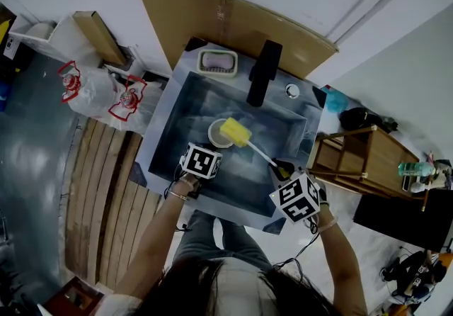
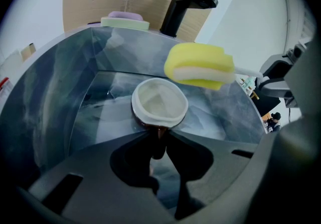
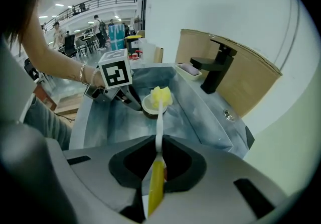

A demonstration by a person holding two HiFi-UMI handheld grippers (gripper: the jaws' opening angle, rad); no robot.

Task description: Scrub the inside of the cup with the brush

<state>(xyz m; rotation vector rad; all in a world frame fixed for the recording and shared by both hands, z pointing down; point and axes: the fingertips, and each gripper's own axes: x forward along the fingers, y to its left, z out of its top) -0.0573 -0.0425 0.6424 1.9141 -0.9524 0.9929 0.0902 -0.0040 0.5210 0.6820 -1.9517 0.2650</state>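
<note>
A brown cup with a white inside (image 1: 219, 133) (image 2: 159, 103) (image 3: 149, 104) is held in the sink, its mouth turned towards the left gripper's camera. My left gripper (image 1: 201, 163) (image 2: 159, 140) is shut on its handle. The brush has a yellow sponge head (image 1: 235, 131) (image 2: 199, 66) (image 3: 161, 96), a white stem and a yellow handle (image 3: 156, 188). My right gripper (image 1: 284, 170) (image 3: 157, 160) is shut on that handle. The sponge head hovers just beside and above the cup's rim, outside the cup.
The grey sink (image 1: 283, 123) (image 2: 60, 87) surrounds both grippers. A black tap (image 1: 264, 70) (image 2: 188, 4) (image 3: 215, 70) stands at the back, with a soap dish (image 1: 216, 61) (image 2: 125, 19) beside it. Cardboard (image 1: 233, 20) leans behind. A wooden stand (image 1: 368, 159) is to the right.
</note>
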